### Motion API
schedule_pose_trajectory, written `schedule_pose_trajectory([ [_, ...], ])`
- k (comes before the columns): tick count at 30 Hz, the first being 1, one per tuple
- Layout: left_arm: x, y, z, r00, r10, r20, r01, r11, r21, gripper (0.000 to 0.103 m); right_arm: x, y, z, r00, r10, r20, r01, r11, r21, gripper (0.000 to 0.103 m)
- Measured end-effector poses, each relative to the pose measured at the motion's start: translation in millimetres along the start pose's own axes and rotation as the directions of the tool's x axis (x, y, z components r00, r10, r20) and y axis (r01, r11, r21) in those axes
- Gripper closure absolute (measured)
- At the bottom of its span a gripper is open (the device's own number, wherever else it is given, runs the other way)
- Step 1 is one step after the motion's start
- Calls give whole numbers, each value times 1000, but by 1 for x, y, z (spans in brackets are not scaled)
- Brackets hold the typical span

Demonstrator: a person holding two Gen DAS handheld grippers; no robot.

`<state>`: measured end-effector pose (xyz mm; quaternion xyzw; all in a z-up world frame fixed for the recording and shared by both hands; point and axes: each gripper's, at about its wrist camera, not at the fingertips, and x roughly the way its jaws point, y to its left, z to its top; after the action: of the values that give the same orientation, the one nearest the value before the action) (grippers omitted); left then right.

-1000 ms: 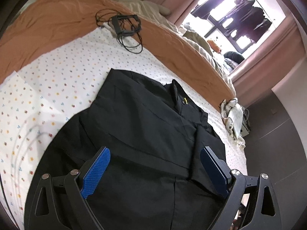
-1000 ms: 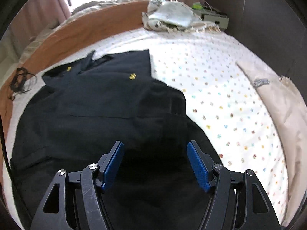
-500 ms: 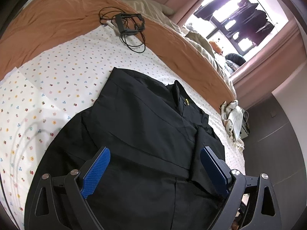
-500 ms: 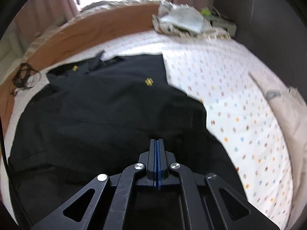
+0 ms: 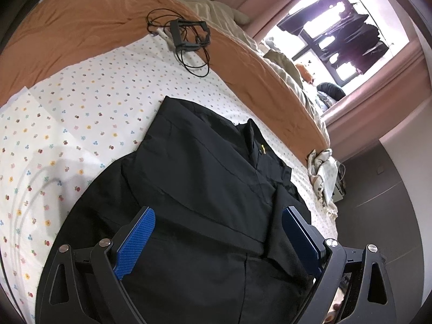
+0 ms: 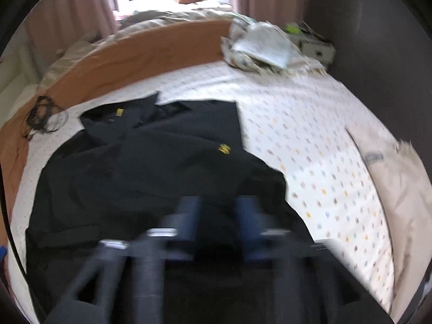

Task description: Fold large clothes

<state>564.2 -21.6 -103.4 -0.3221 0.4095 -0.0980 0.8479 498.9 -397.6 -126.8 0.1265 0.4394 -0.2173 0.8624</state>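
A large black garment with a collar and a small yellow logo lies spread on the dotted bed sheet. My left gripper hovers over the garment's near part, open, with only flat cloth below the blue pads. In the right wrist view the same garment fills the lower left. My right gripper is motion-blurred above its near edge. Its jaws are opening, and no cloth is pinched between them.
An orange blanket runs along the far side of the bed, with a black frame and tangled cables on it. A crumpled pale cloth lies at the far corner. A beige cloth lies along the right edge.
The right gripper's jaws, apart a second ago, were shut tight half a second ago and now stand apart again, while the gripper has lifted a little. The left gripper has stayed put, open.
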Motion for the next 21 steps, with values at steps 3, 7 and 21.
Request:
schedule_pose_trajectory([
  [3, 2, -4, -2, 1000, -3, -9, 3, 1000, 10, 8, 3, -15, -10, 999, -29, 12, 29, 999, 23, 27],
  [7, 6, -10, -5, 1000, 0, -23, 1, 999, 39, 8, 15, -28, -14, 1000, -22, -21, 23, 998, 59, 27],
  [21, 15, -15, -9, 999, 40, -28, -38, 997, 60, 8, 79, -46, -34, 989, 45, -142, -20, 985, 170, 61],
])
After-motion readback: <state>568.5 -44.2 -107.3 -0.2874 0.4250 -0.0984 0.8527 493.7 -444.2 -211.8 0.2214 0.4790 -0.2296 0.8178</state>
